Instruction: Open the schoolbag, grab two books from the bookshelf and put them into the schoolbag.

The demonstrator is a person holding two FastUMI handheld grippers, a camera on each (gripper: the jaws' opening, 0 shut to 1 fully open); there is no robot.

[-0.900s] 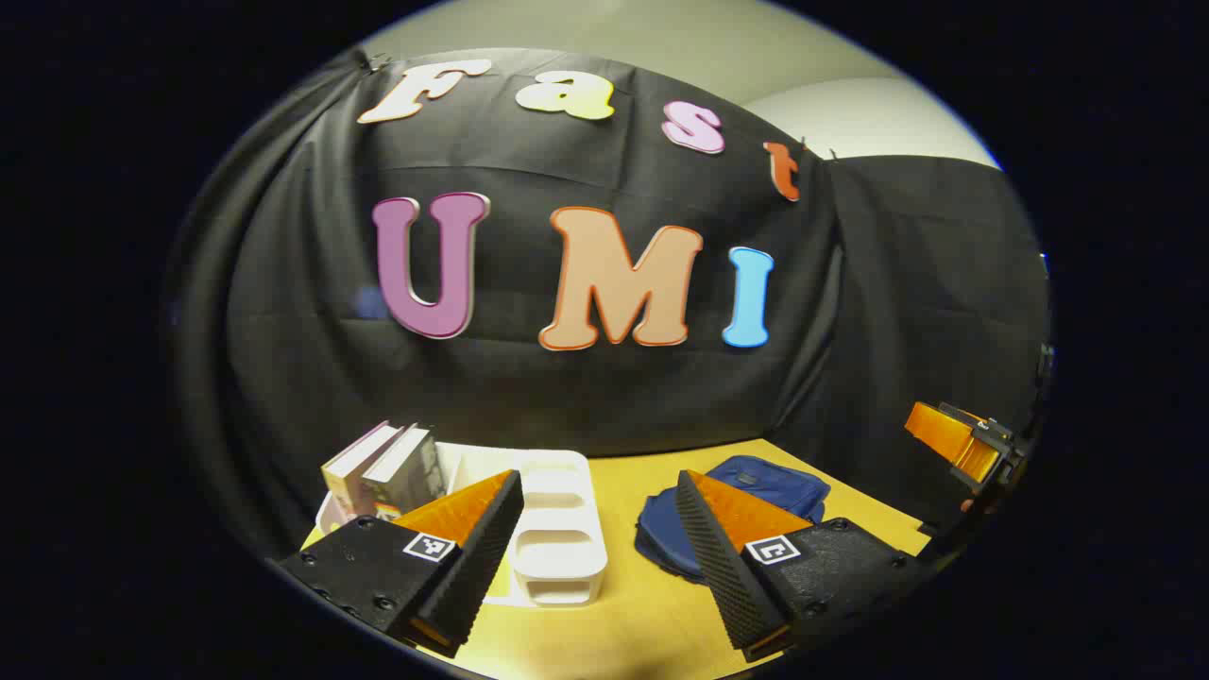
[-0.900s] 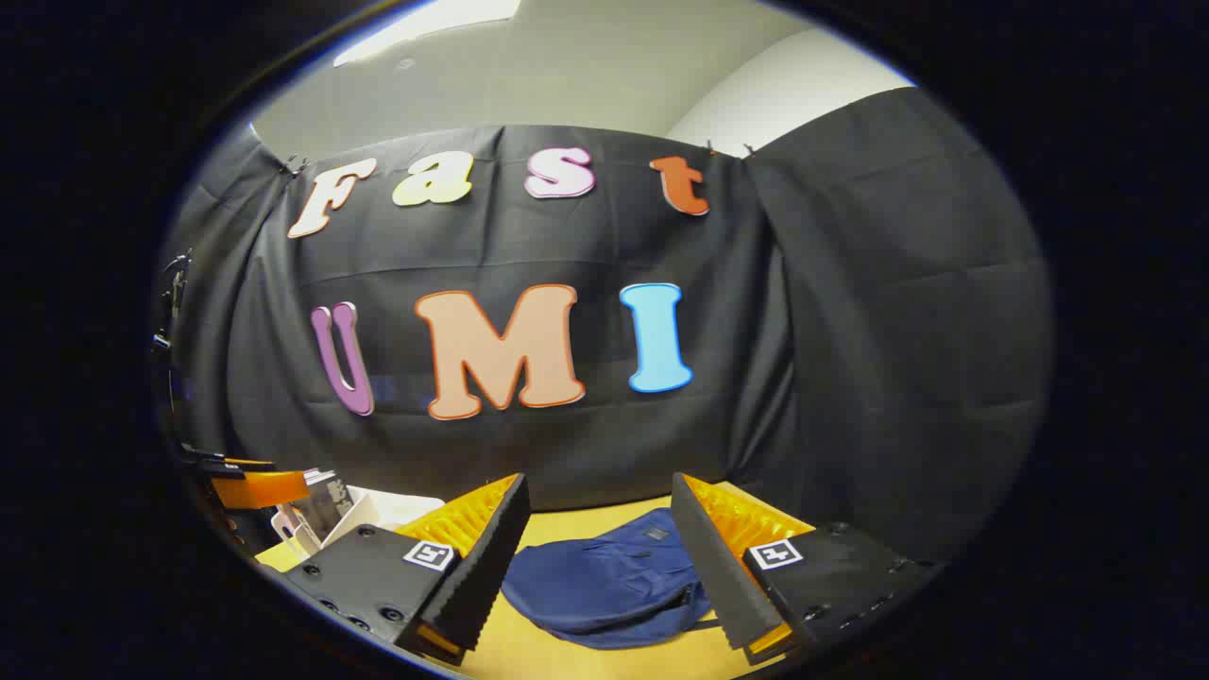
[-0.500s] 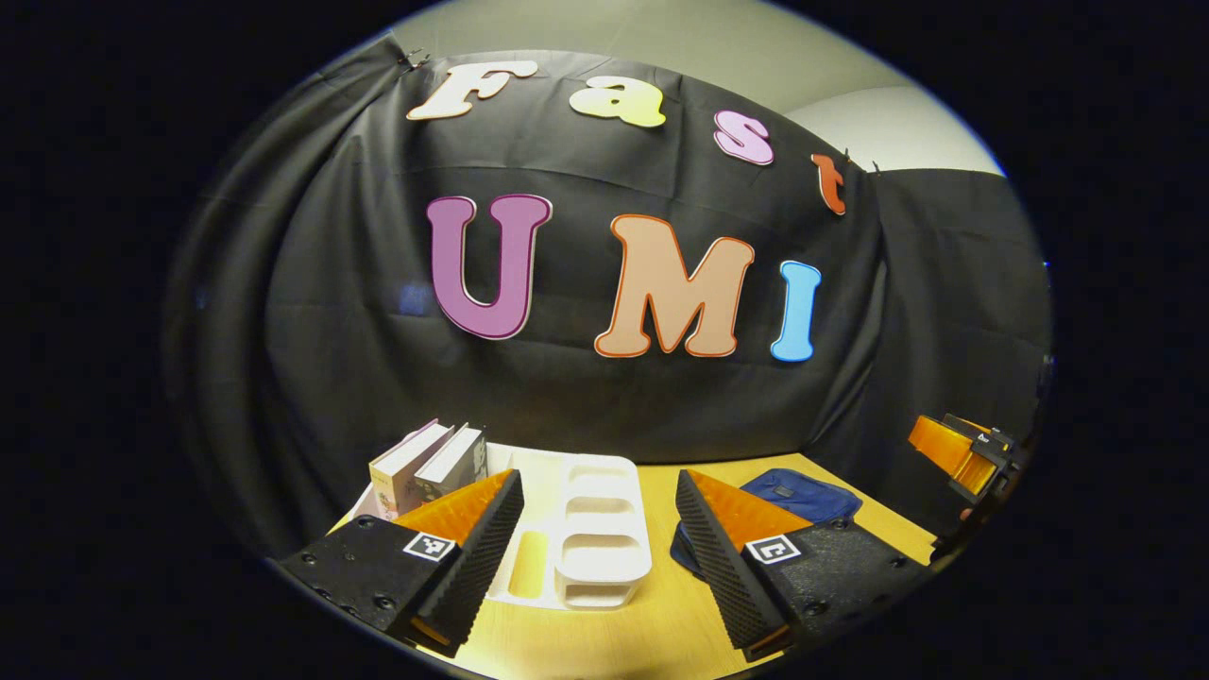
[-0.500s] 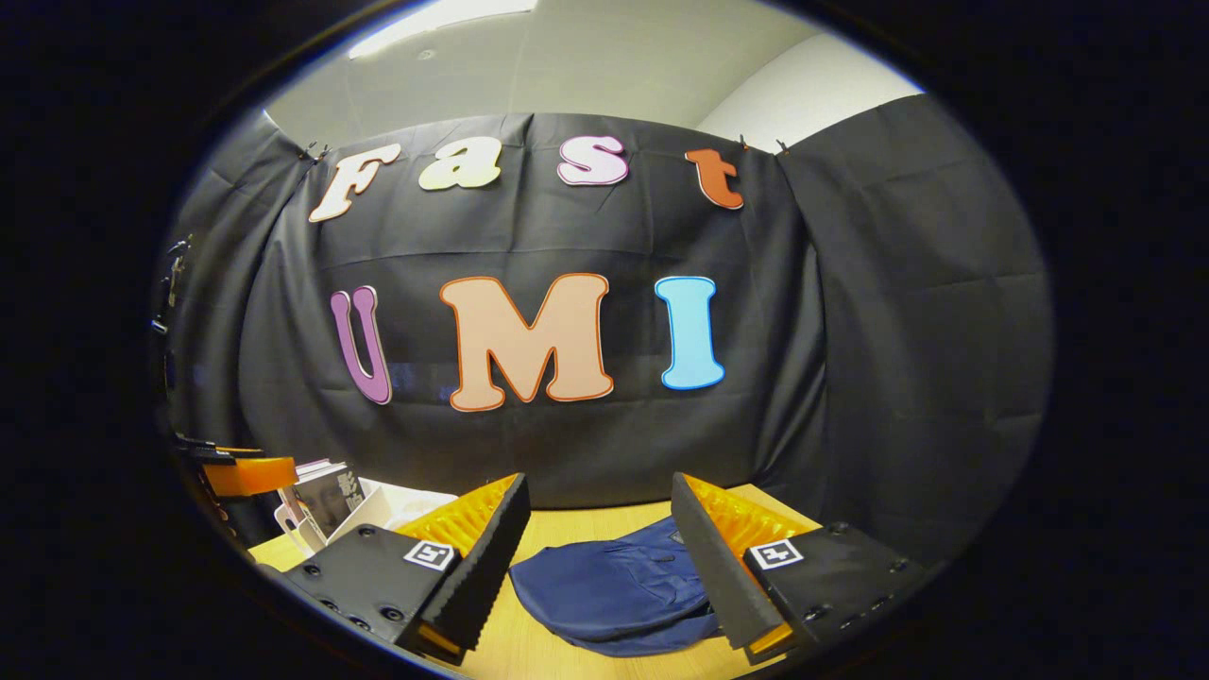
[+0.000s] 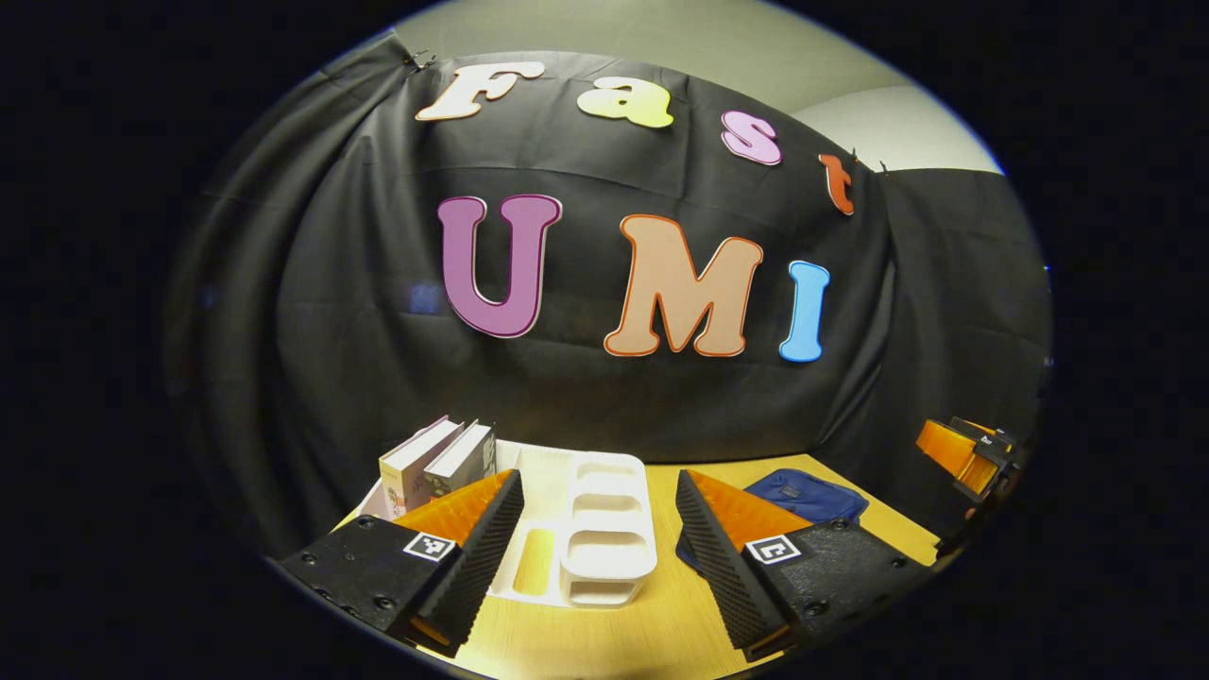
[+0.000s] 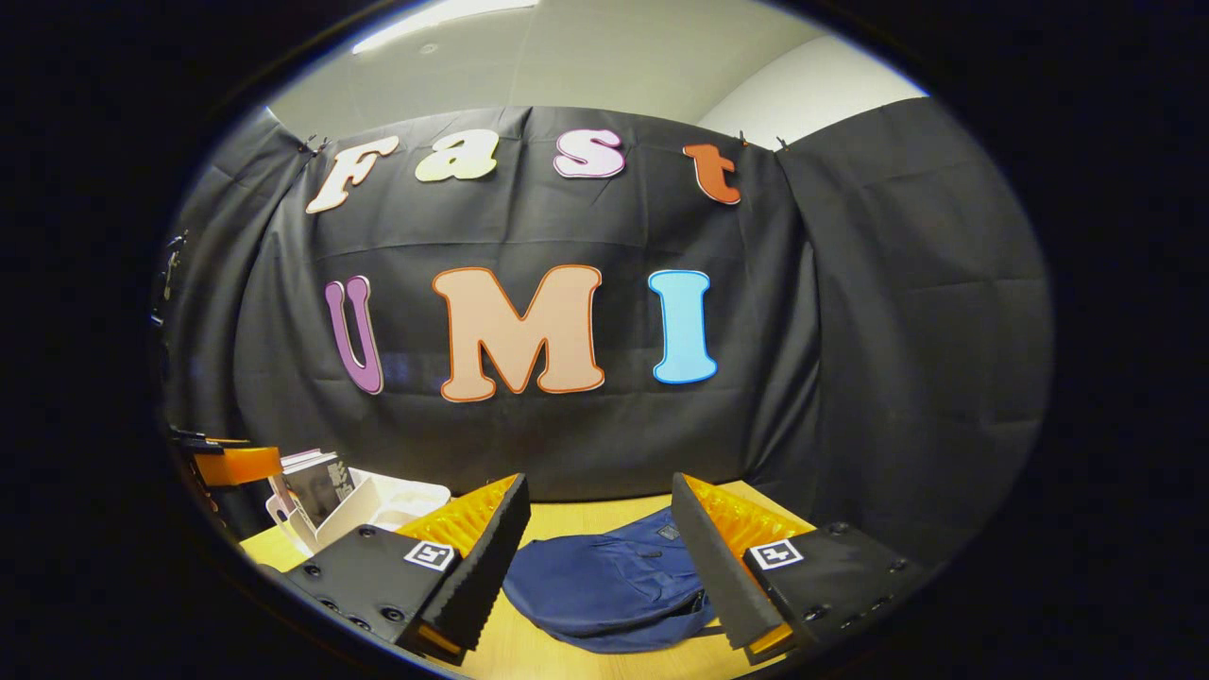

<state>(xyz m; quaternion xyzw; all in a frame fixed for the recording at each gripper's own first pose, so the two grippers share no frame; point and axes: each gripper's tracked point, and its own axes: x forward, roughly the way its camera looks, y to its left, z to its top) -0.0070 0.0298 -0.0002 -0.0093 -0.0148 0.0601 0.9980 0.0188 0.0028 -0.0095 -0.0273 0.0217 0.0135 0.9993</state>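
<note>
We hold both the left gripper (image 5: 600, 529) and right gripper (image 6: 600, 538) spread, empty; lower the right squarely over the navy schoolbag (image 6: 604, 586), seeking its zipper.

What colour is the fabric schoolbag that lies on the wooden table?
The soft fabric schoolbag is dark navy blue; the right gripper view shows it best.

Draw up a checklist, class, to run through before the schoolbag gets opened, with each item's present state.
1. Schoolbag lies flat on the table: ok.
2. Right hand-held gripper open, bag ahead between its fingers: ok.
3. Left hand-held gripper open and empty: ok.
4. Two books stand in the white bookshelf: ok.
5. Bag already open: cannot tell; no open mouth shows.
</note>
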